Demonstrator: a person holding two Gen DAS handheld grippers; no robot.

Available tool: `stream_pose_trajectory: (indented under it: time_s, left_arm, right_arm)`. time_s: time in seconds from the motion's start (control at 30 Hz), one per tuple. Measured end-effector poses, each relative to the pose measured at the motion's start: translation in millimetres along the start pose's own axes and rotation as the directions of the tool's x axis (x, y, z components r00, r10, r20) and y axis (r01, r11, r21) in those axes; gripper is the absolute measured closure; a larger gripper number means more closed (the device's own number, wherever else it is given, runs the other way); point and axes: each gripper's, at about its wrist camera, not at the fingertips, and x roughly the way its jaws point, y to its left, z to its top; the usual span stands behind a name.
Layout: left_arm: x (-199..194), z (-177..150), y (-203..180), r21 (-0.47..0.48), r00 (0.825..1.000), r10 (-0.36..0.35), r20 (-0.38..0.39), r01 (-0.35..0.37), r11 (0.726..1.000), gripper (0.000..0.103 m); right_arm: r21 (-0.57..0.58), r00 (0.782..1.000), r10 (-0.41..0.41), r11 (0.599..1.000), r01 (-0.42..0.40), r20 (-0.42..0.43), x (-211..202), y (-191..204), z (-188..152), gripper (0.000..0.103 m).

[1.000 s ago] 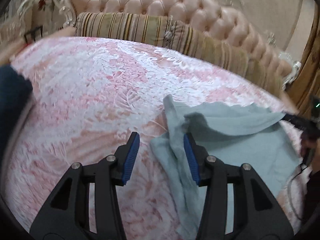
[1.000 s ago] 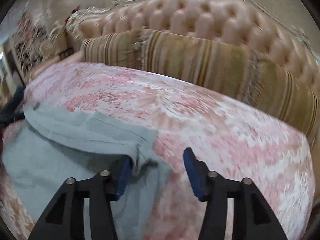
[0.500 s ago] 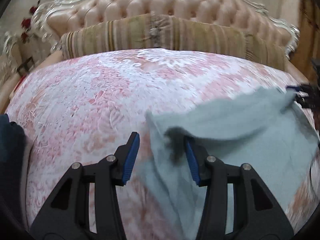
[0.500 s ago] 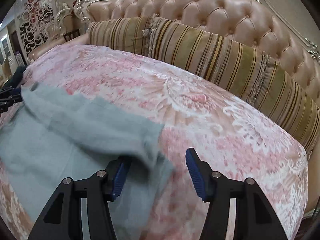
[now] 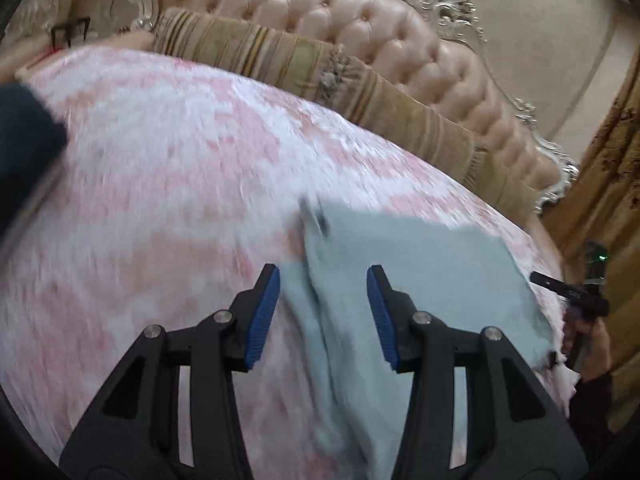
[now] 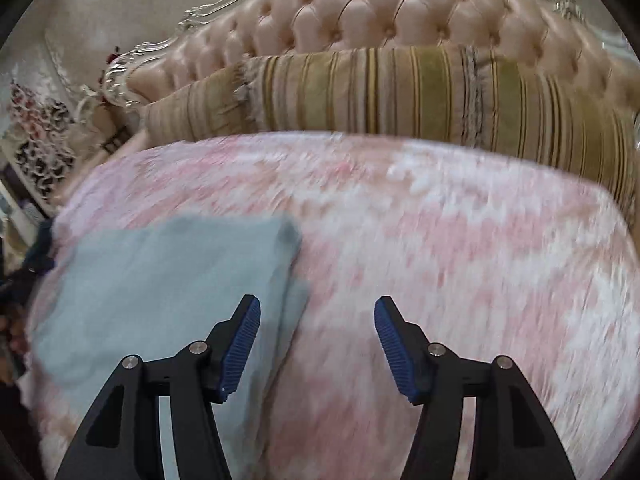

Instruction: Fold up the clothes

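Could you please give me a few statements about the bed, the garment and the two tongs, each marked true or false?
1. A pale blue-grey garment lies on the pink patterned bedspread. True.
2. The left tongs are clamped shut on the garment. False: their pads stand apart, closing, with cloth lying between them.
3. Striped bolster pillows lie along the tufted headboard. True.
4. The right tongs hold a pillow. False: they grip nothing and are opening; the garment's edge lies by one pad.
5. The garment is red. False: it is blue-grey.
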Motion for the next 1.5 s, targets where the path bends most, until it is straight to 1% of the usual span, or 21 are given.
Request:
stream_pose_trajectory:
  time_s: [0.03,0.1,0.13,0.17,0.23,0.33,0.4,0.43,0.47,0.53,0.6,0.67,0.8,0.93,1.0,1.03,1.07,1.1,1.17,1.37,1.5]
  left_arm:
    - [-7,-12,-2,-0.006,0.999,-0.045,-0.004,0.045,0.999,0.059]
    - [-18,-29,-8,-0.009,0.997,-0.071,-0.008,0.071,0.997,0.061]
    - [-23,-37,-12,0.001,0.998,-0.066,-0.003,0.066,0.998,0.066]
    - [-28,-44,-15,0.011,0.998,-0.060,0.002,0.060,0.998,0.068]
    - [-32,-59,-23,0.047,1.000,0.003,0.001,-0.003,0.999,0.069]
    - [-30,-71,-30,0.061,1.000,0.000,-0.016,0.001,0.998,0.070]
    - [-28,-72,-33,0.075,0.999,0.039,-0.018,-0.038,0.996,0.071]
    - [-27,-72,-33,0.075,0.999,0.037,-0.019,-0.035,0.997,0.072]
    - [-27,-72,-33,0.070,0.999,0.027,-0.021,-0.025,0.997,0.079]
    - [-28,-72,-32,0.059,1.000,0.006,-0.024,-0.005,0.998,0.090]
    - [-27,-71,-28,0.034,1.000,-0.003,-0.025,0.004,0.999,0.090]
    - [-27,-73,-25,0.016,1.000,-0.004,-0.027,0.004,1.000,0.090]
    - [-27,-73,-28,0.021,1.000,-0.013,-0.028,0.014,1.000,0.090]
    - [-23,-70,-31,0.026,0.999,-0.016,-0.034,0.017,1.000,0.090]
    - [-21,-70,-32,0.035,0.999,-0.007,-0.041,0.008,0.999,0.097]
    - [-21,-71,-33,0.036,0.999,-0.005,-0.042,0.006,0.999,0.097]
    - [-21,-71,-32,0.033,0.999,-0.009,-0.041,0.010,0.999,0.098]
    - [-22,-70,-31,0.029,0.999,-0.011,-0.038,0.012,1.000,0.098]
    - [-24,-69,-30,0.020,0.999,-0.019,-0.034,0.019,1.000,0.098]
    - [-43,-68,-38,0.023,0.999,-0.035,-0.002,0.035,0.999,0.099]
    - [-59,-77,-45,0.025,0.999,-0.037,0.004,0.036,0.999,0.099]
  right_arm:
    - [-0.007,1.000,0.001,1.000,-0.001,-0.009,-6,3,-8,0.042]
    - [-0.032,1.000,-0.001,0.999,0.002,0.005,-22,13,-20,0.042]
    - [-0.032,1.000,0.006,0.999,-0.005,0.020,-31,16,-28,0.041]
    - [-0.022,0.999,0.016,1.000,-0.015,0.034,-39,18,-36,0.038]
    - [0.013,0.999,0.023,1.000,-0.023,0.049,-50,19,-55,0.033]
    - [0.043,0.999,0.023,0.999,-0.025,0.030,-50,19,-69,0.032]
    - [0.070,0.999,0.038,0.997,-0.040,0.022,-48,17,-75,0.032]
    - [0.080,0.999,0.037,0.996,-0.038,0.016,-46,16,-75,0.032]
    - [0.085,0.999,0.032,0.996,-0.033,0.012,-44,15,-75,0.032]
    - [0.087,0.998,0.059,0.994,-0.060,0.015,-42,15,-74,0.032]
    - [0.093,0.996,0.092,0.991,-0.093,0.017,-40,15,-74,0.033]
    - [0.110,0.994,0.105,0.988,-0.106,0.012,-38,13,-74,0.046]
    - [0.126,0.995,0.099,0.987,-0.098,-0.002,-37,11,-75,0.047]
    - [0.076,0.994,0.114,0.991,-0.113,0.002,-39,22,-73,0.049]
    - [0.054,0.993,0.119,0.991,-0.119,0.002,-38,27,-71,0.065]
    - [0.046,0.993,0.118,0.992,-0.118,0.004,-38,29,-70,0.080]
    - [0.039,0.993,0.114,0.993,-0.115,0.007,-38,29,-70,0.091]
    - [0.034,0.993,0.115,0.993,-0.115,0.011,-38,30,-70,0.094]
    - [0.020,0.992,0.123,0.992,-0.123,0.012,-40,31,-69,0.097]
    - [0.010,0.990,0.135,0.991,-0.135,0.033,-53,34,-67,0.097]
    - [-0.008,0.990,0.137,0.991,-0.137,0.034,-63,41,-74,0.097]
